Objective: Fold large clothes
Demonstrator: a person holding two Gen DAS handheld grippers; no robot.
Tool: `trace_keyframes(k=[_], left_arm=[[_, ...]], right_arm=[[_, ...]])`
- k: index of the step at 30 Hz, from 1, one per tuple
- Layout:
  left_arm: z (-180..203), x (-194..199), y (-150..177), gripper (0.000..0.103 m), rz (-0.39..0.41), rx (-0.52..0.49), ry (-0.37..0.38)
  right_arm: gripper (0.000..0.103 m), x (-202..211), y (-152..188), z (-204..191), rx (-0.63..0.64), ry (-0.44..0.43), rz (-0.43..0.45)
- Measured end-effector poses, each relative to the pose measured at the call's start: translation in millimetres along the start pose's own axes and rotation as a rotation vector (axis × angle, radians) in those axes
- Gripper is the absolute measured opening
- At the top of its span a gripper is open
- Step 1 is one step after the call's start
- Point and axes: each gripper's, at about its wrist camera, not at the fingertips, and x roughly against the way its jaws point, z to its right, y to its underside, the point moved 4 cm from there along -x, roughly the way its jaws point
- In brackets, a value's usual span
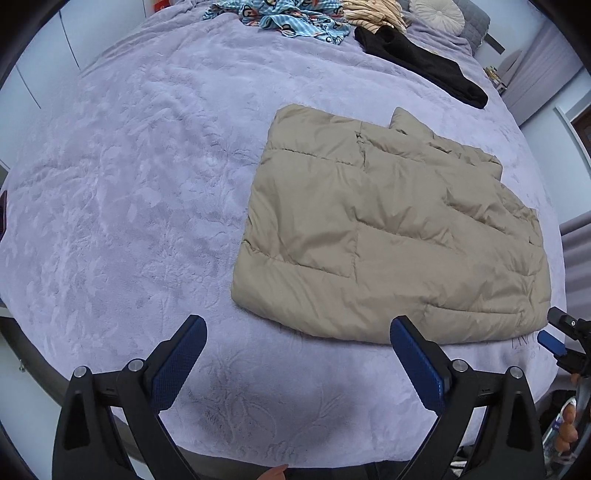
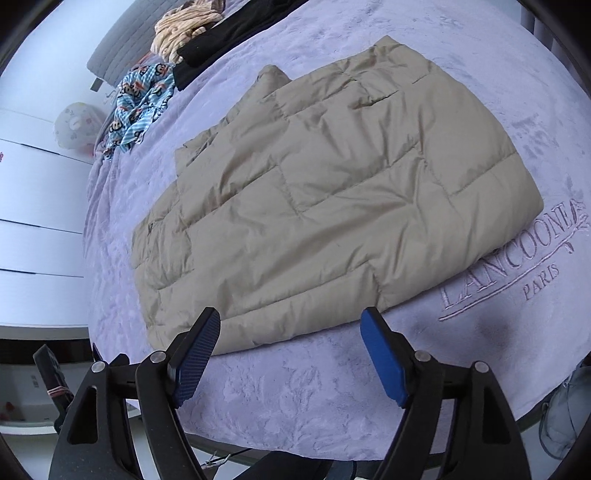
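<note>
On the bed (image 1: 147,184), the tan jacket (image 1: 388,229) is seen folded flat, both the left gripper (image 1: 297,365) and right gripper (image 2: 290,356) spread empty, while other clothes (image 1: 295,18) seem left unfolded.

Bed (image 1: 129,184): wide, under a plush lilac blanket (image 2: 295,398) with a pressed leaf pattern and stitched lettering (image 2: 517,254). Grey padded headboard (image 2: 122,40) at the far end, round pale cushion (image 1: 437,13) beside it. White cupboard fronts (image 2: 37,229) alongside. Cool, even daylight.
</note>
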Motion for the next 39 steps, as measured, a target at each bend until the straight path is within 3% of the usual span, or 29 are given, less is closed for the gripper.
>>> trace_keyframes(k=[5,6,7,11,16,21,39], left_arm=[[-2.3,7.4,1.7,0.1,0.011,-0.02,0.006],[-2.7,9.1,2.2,0.1,0.011,-0.023,0.007],[-2.6,10.4,2.8,0.1,0.013,-0.026,0.007],[-1.1,15.8,3.7,0.1,0.021,-0.042,-0.007],[2.4,22.2,5.0,0.1,0.035,-0.061,-0.049],[4.4,19.9,5.7,0.1,0.026,-0.043,-0.045],[60.0,25.6,11.0,0.1,0.031,0.013,-0.071]], right_arm=[[0.084,1.3,13.0,-15.1,0.03,0.023,0.017],[0.088,2.4,15.8,-17.9,0.038,0.028,0.024],[0.103,3.2,18.1,-21.1,0.05,0.032,0.031],[0.103,9.2,29.7,-36.2,0.098,0.029,0.056],[0.103,6.0,36.0,-44.3,0.126,0.035,0.004],[0.103,3.3,35.9,-46.8,0.144,0.011,-0.027],[0.103,21.5,2.7,-18.5,0.195,-0.054,-0.084]])
